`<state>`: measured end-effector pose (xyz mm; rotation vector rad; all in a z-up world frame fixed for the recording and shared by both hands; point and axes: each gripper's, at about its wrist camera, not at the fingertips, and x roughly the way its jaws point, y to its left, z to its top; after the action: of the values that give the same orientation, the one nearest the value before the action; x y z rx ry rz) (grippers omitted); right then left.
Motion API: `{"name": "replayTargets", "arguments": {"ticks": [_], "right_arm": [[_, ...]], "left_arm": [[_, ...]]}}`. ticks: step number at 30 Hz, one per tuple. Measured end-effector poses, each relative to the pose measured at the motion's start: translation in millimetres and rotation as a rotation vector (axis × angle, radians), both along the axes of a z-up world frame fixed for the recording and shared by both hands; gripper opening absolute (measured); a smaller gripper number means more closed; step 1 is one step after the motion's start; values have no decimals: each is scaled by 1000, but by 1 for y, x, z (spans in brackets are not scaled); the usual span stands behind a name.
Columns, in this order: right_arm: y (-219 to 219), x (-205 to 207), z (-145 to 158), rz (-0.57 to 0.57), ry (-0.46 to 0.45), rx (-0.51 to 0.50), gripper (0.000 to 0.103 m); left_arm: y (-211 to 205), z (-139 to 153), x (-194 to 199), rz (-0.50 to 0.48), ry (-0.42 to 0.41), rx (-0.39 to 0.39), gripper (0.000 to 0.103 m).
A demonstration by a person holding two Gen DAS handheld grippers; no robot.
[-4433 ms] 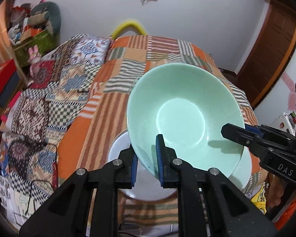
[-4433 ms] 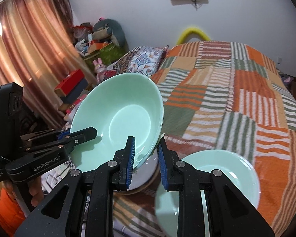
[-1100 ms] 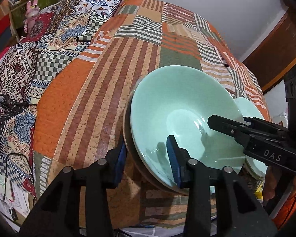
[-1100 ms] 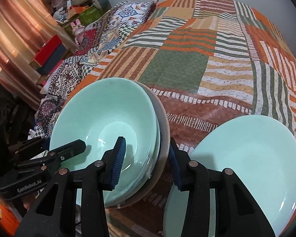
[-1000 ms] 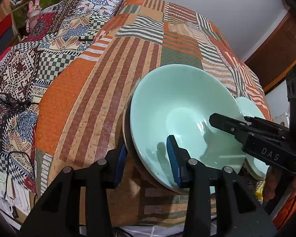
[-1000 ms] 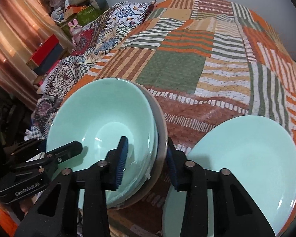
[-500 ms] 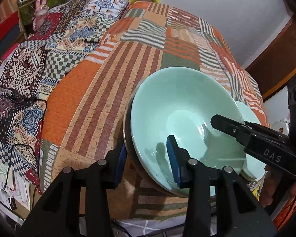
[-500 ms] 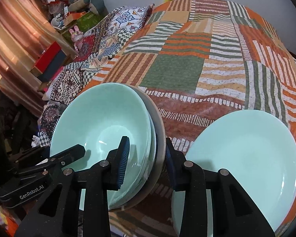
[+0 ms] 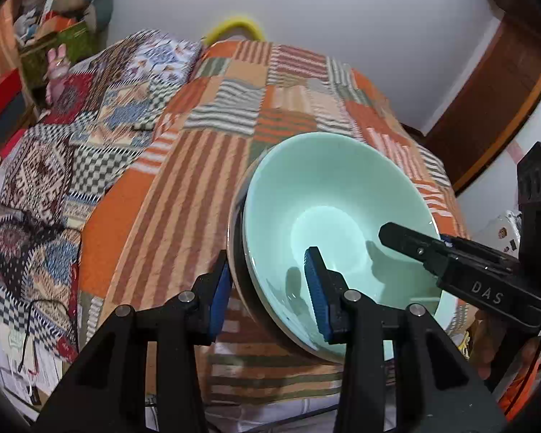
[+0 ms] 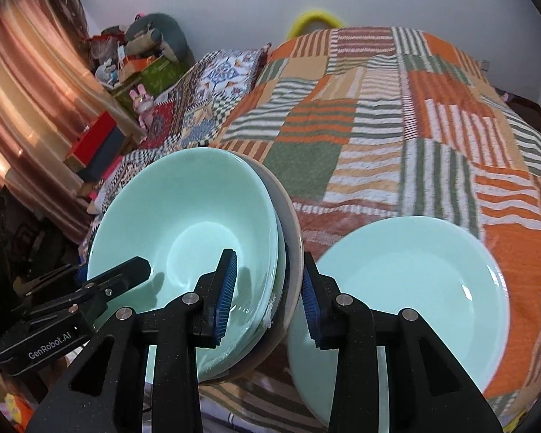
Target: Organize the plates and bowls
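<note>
You hold a stack of bowls (image 10: 184, 238) between both tools at the near edge of the bed (image 10: 396, 115).

The patchwork bed spreads wide ahead of you, its far stretch bare and roomy up to the wall. A mint plate (image 10: 414, 288) lies flat at the near right corner, just beside the stack, its rim close to the bed's edge. The stack, mint bowls nested in a grey outer one, tilts toward you. Your left tool (image 9: 267, 296) is clamped across the stack's left rim; your right tool (image 10: 268, 285) is clamped across its right rim, next to the plate.
</note>
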<state>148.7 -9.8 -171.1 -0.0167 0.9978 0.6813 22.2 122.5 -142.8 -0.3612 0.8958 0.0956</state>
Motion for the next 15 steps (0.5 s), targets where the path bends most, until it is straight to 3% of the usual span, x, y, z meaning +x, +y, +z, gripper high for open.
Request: {"name": "replayTargets", "arguments": {"ticks": [15], "right_arm": [[-76,-6,27,-159,-60,27,32]], "left_arm": [[-71,16,25,-168,-28,13,40]]}}
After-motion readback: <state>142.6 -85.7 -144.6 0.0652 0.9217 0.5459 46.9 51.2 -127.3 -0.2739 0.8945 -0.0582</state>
